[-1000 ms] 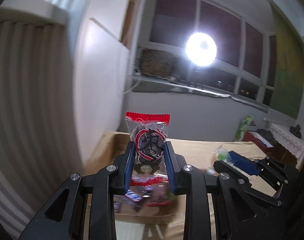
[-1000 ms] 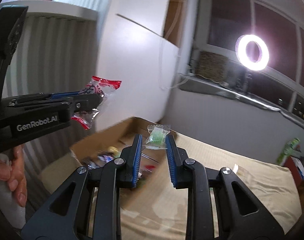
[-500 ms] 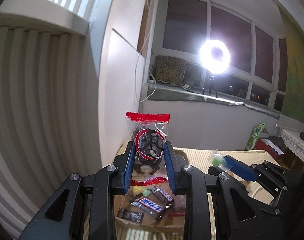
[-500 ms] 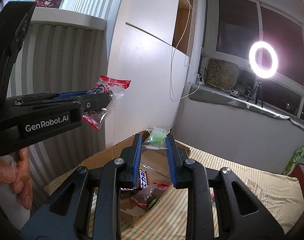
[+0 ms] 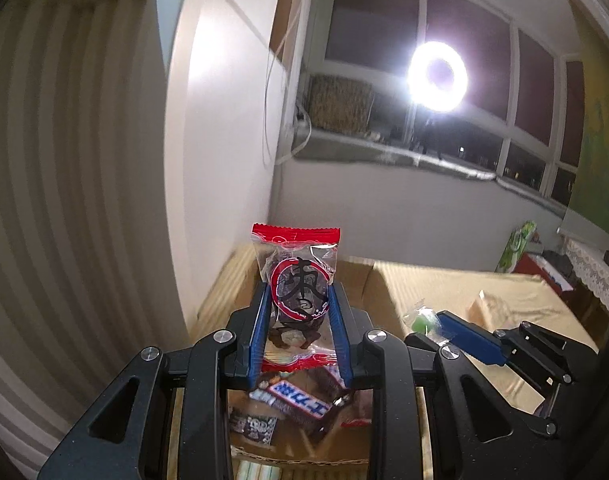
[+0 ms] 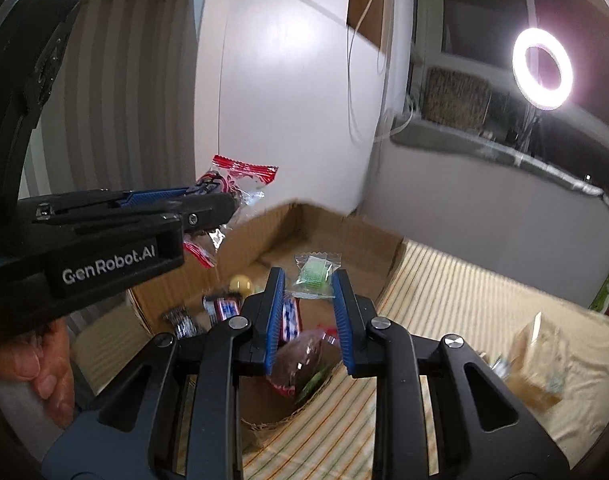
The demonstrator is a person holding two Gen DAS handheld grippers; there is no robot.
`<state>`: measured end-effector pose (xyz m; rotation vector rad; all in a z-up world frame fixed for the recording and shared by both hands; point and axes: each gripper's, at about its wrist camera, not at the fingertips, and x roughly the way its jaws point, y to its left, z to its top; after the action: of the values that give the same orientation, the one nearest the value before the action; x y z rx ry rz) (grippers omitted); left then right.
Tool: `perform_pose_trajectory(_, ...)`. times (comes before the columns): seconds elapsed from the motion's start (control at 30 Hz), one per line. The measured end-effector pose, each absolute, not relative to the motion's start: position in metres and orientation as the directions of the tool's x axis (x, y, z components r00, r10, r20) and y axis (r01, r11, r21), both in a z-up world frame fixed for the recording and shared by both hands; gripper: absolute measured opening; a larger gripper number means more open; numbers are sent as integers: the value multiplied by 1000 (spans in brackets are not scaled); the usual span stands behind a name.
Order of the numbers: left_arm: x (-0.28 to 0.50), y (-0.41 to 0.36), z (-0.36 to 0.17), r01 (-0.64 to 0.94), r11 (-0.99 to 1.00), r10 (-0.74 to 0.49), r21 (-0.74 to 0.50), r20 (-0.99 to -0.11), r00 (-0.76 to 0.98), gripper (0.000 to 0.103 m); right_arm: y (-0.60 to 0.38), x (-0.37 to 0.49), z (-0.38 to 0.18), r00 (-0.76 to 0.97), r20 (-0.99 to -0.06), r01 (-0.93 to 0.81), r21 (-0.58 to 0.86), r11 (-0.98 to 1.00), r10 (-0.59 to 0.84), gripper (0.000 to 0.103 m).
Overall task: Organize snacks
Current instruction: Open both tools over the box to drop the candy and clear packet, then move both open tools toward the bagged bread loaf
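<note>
My left gripper (image 5: 298, 294) is shut on a clear snack packet with red ends and a dark round sweet inside (image 5: 298, 280). It hangs over an open cardboard box (image 5: 360, 276) that holds several wrapped bars (image 5: 300, 398). My right gripper (image 6: 309, 276) is shut on a small clear packet with a green sweet (image 6: 314, 274), above the same cardboard box (image 6: 304, 224). In the right wrist view the left gripper (image 6: 228, 200) comes in from the left with the red-ended packet (image 6: 232, 178). In the left wrist view the right gripper (image 5: 432, 320) and its green packet (image 5: 422, 320) show at the lower right.
The box rests on a striped yellow cloth (image 6: 456, 300) against a white wall (image 6: 288, 92). A clear bag (image 6: 540, 356) lies on the cloth to the right. A person's hand (image 6: 44, 364) grips the left handle. A ring light (image 5: 438, 76) shines by the window.
Both grippers have sunk and moved forward over the box, still holding their packets. The box and its bars now show closer beneath the fingers.
</note>
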<state>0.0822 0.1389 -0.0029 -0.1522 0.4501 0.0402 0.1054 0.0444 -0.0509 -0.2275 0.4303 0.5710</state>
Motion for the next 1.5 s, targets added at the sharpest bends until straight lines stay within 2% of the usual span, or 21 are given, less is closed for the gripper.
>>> perform_pose_trajectory(0.17,98,140,-32,-73,986,-15,-148,-522,853,29,47,111,-73,729,-500,-581,-91,809,468,27)
perform_pose_trajectory(0.2,98,139,-33,-78,986,-10,-145,-526,850,33,46,110,-73,731,-499,-579,-94,810,465,28)
perform_pose_trajectory(0.27,97,138,-32,-85,985,-4,-147,-519,855,48,45,108,-72,737,-494,-576,-101,811,462,28)
perform_pose_trajectory(0.3,95,138,-29,-88,984,-2,-153,-507,862,61,45,108,-69,740,-490,-575,-104,812,461,28)
perform_pose_trajectory(0.33,92,137,-26,-90,984,1,-157,-493,870,68,44,107,-67,744,-484,-573,-106,813,461,28)
perform_pose_trajectory(0.37,89,137,-21,-92,983,6,-158,-473,881,69,44,104,-65,747,-478,-572,-106,814,463,28)
perform_pose_trajectory(0.5,83,138,-9,-101,984,27,-145,-443,896,72,43,94,-57,757,-457,-571,-115,813,467,30)
perform_pose_trajectory(0.63,74,143,-6,-102,985,32,-140,-433,901,73,41,82,-51,766,-439,-567,-121,814,469,40)
perform_pose_trajectory(0.8,65,143,0,-99,985,31,-144,-415,909,80,43,79,-43,775,-420,-563,-123,817,471,41)
perform_pose_trajectory(0.87,65,144,0,-103,985,36,-140,-412,910,80,44,80,-42,776,-416,-564,-122,817,474,45)
perform_pose_trajectory(0.93,64,145,0,-109,984,43,-139,-412,910,80,44,76,-42,776,-411,-566,-116,816,479,61)
perform_pose_trajectory(1.03,64,148,-2,-121,983,54,-137,-415,908,80,40,76,-42,774,-404,-565,-95,819,487,75)
perform_pose_trajectory(1.3,67,131,-4,-121,986,60,-113,-438,897,80,-7,73,-55,794,-399,-512,-32,859,458,79)
perform_pose_trajectory(1.5,77,70,-4,-39,997,4,-67,-455,890,80,-99,74,-69,847,-398,-364,48,930,352,80)
